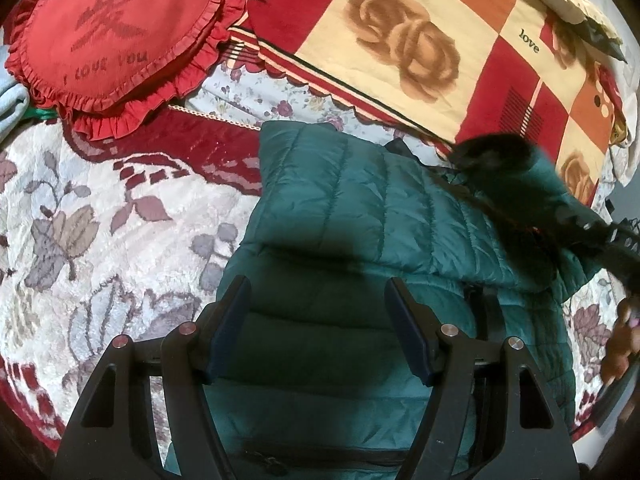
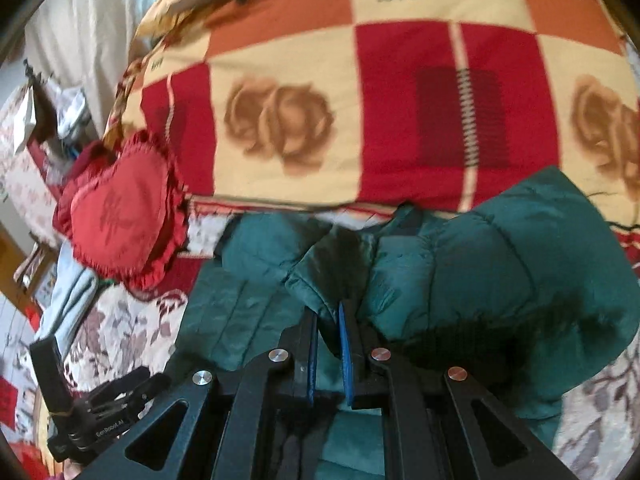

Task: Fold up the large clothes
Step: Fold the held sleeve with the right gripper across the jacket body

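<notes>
A teal quilted puffer jacket [image 1: 360, 208] lies on a floral bedspread [image 1: 100, 216], its upper part folded over the lower. My left gripper [image 1: 318, 292] is open and empty, just above the jacket's lower half. My right gripper [image 2: 328, 312] is shut on a fold of the jacket [image 2: 480, 264] near its black fur-trimmed hood [image 2: 500, 340] and lifts it. The hood's fur [image 1: 496, 156] and the right gripper's body [image 1: 616, 248] show at the right in the left wrist view. The left gripper's body [image 2: 100, 404] shows at lower left in the right wrist view.
A red heart-shaped ruffled cushion [image 1: 116, 40] lies at the back left, also seen in the right wrist view [image 2: 120, 220]. A folded red, cream and orange rose-print quilt [image 1: 420, 40] lies behind the jacket. Furniture and clutter [image 2: 36, 120] stand beyond the bed's left side.
</notes>
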The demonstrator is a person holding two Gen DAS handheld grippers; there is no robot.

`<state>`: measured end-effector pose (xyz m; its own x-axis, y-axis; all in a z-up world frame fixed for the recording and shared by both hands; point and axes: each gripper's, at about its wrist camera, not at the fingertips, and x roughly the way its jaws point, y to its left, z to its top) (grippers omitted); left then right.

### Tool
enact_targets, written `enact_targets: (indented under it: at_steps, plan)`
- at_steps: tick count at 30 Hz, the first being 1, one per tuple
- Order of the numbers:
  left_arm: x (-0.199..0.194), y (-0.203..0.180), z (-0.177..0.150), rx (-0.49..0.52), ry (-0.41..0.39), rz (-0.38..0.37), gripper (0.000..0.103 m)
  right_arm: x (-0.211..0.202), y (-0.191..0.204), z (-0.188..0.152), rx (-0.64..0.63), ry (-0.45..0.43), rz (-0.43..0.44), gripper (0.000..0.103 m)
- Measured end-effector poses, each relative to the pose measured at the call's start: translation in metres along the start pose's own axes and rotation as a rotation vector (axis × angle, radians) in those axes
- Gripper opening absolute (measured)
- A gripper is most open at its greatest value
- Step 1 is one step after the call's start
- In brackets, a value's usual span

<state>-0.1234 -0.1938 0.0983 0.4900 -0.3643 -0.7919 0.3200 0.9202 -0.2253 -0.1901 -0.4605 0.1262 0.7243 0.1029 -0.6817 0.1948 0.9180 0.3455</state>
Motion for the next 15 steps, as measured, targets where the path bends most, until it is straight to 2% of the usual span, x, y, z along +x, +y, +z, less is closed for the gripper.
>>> enact_targets:
  at_steps: [6, 12, 15]
  plan:
    - [0.0, 0.003, 0.0, -0.008, 0.001, 0.002, 0.069, 0.033, 0.027, -0.021, -0.045, 0.08, 0.02, 0.009]
    - [0.0, 0.004, 0.001, -0.036, 0.005, -0.012, 0.069, 0.05, 0.032, -0.037, -0.05, 0.162, 0.035, 0.009]
    - [0.0, 0.001, 0.001, -0.036, 0.006, -0.016, 0.069, 0.049, 0.032, -0.039, -0.059, 0.167, 0.02, 0.013]
